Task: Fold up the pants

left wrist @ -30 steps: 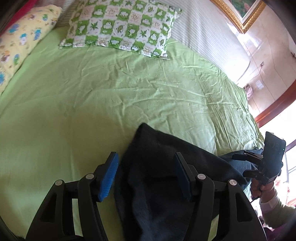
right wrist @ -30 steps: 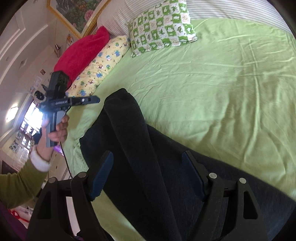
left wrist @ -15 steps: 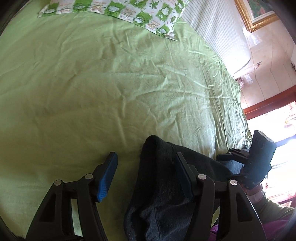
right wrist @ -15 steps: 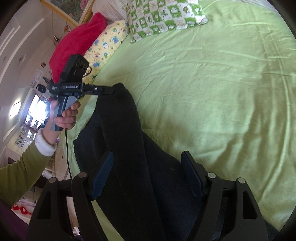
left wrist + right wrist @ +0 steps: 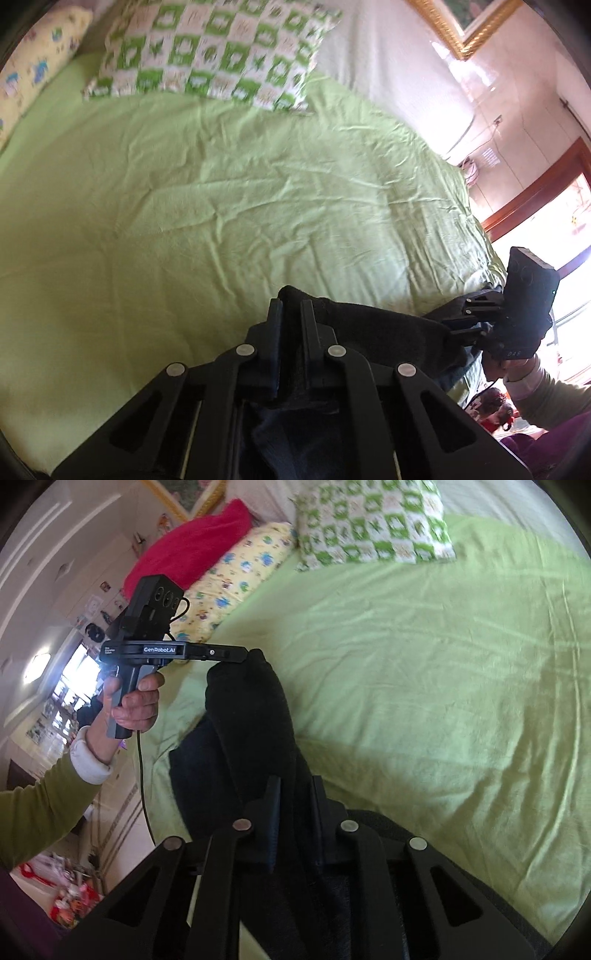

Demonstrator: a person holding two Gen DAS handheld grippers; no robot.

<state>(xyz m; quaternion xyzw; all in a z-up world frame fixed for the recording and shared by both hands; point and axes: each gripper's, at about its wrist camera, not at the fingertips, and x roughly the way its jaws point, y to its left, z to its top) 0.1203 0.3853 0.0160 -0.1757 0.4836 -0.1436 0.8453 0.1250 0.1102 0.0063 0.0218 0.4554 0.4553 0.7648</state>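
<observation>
Dark pants [image 5: 388,328] lie bunched at the near edge of a green bed sheet [image 5: 221,221]. My left gripper [image 5: 291,306] is shut on a raised fold of this fabric, which fills the narrow gap between its fingers. From the right wrist view the pants [image 5: 251,720] rise in a ridge up to the left gripper [image 5: 247,655], which pinches their top end. My right gripper [image 5: 295,786] has its jaws closing, pads pressing dark cloth between them. In the left wrist view the right gripper [image 5: 458,319] bites the pants at the bed's right edge.
A green-and-white checked pillow [image 5: 207,48] and a yellow printed pillow [image 5: 236,579] lie at the head of the bed, with a red cushion [image 5: 199,546] behind them. A hand [image 5: 136,701] in a green sleeve holds the left gripper's handle. The bed edge [image 5: 491,258] drops off on the right.
Both grippers had their jaws wide apart over the pants; now both have closed onto the fabric. The pants' end is lifted into a ridge by the left gripper.
</observation>
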